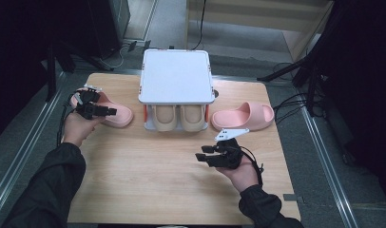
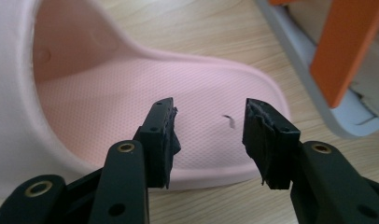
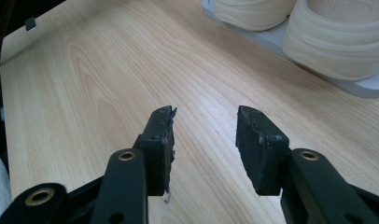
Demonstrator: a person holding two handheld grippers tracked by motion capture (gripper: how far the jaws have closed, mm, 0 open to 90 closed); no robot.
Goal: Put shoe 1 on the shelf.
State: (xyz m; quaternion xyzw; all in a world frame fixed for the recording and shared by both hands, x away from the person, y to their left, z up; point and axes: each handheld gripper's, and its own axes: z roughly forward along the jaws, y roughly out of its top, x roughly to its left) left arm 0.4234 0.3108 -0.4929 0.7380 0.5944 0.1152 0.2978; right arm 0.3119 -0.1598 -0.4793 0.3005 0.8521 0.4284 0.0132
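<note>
While left gripper point(image 2: 208, 140) hovers w/ jaws apart over the pink foam slipper point(image 2: 131, 93), next it prob needs to clamp the heel; right gripper point(image 3: 204, 149) idles, unclenched & empty.

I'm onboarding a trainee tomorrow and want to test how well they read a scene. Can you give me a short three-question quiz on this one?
1. True or false: the left hand-held gripper is clamped on the pink slipper nearest to it.
2. Which shoes sit on the lower shelf of the white rack? A) a beige pair B) a pink pair C) none
3. Fill in: the other pink slipper lies on the wooden table to the ___ of the rack, seen from above.

Key:
1. False; its jaws stand open over the slipper's heel end.
2. A
3. right; the right hand-held gripper hangs open in front of it.
</note>
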